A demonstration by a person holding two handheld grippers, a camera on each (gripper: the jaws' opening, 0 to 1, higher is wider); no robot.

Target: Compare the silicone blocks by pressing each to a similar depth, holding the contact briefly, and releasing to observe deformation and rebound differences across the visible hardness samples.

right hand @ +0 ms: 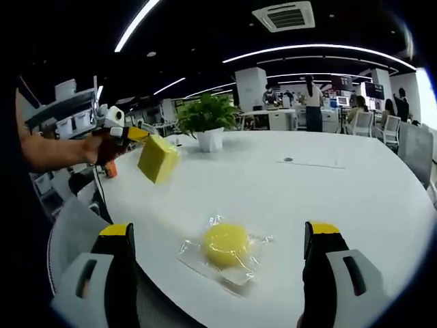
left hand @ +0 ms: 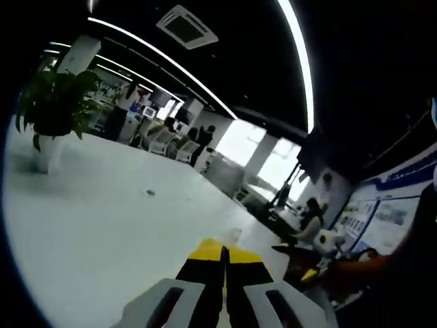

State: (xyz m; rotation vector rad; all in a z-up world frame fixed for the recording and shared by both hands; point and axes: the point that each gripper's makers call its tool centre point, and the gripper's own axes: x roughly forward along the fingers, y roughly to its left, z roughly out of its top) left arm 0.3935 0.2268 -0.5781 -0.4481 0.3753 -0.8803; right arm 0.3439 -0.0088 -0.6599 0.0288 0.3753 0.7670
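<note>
A round yellow silicone block lies on the white table, on a clear plastic wrapper. My right gripper is open wide, one jaw on each side of it, apart from it. A square yellow block hangs tilted above the table's left edge, right at the tip of my left gripper, which a hand holds. I cannot tell whether that block is held. In the left gripper view my left gripper has its yellow-tipped jaws together, and nothing shows between them.
A potted plant in a white pot stands on the far part of the table. A small round inset sits in the tabletop. Chairs and seated people are around the table's far side.
</note>
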